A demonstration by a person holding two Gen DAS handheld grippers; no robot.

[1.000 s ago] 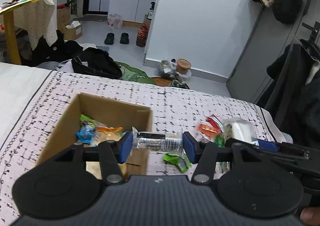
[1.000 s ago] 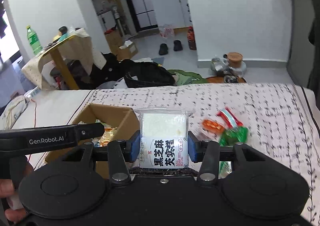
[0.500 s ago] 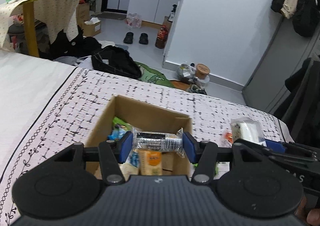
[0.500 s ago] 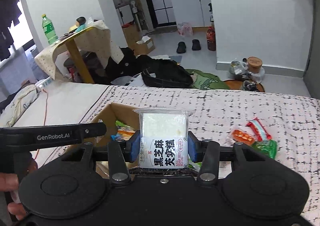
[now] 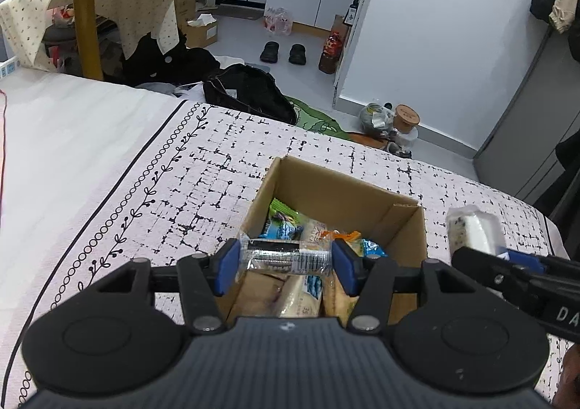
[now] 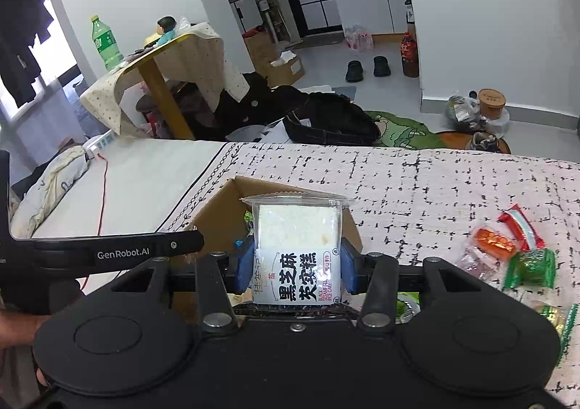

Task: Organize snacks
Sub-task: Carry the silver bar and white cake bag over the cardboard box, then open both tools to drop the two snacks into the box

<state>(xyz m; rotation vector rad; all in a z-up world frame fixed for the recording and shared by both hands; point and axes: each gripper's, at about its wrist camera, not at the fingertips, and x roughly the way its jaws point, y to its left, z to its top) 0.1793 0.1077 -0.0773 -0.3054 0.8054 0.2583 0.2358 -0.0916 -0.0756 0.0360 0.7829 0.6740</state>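
Note:
An open cardboard box [image 5: 362,197] holding several snack packets sits on the patterned bed cover. My left gripper [image 5: 284,262] hangs over the box's near edge, shut on a clear-wrapped dark snack bar [image 5: 279,257] held crosswise between its blue pads. My right gripper [image 6: 295,266] is shut on a white rice-cake packet [image 6: 297,249] with black print, upright, just in front of the box [image 6: 217,202]. That packet [image 5: 471,228] and the right gripper's finger show at the right edge of the left wrist view. The left gripper's finger [image 6: 145,249] crosses the right wrist view at left.
Loose snacks lie on the cover to the right: a red-and-white packet [image 6: 520,226], an orange one [image 6: 493,238], a green one [image 6: 533,267]. Beyond the bed's far edge are a black bag [image 5: 246,92], shoes [image 5: 282,52] and a cloth-draped table [image 5: 87,7].
Both grippers have moved left with their packets. The box has shifted from the left to under the left gripper, and the loose snacks have slid to the right in the right wrist view.

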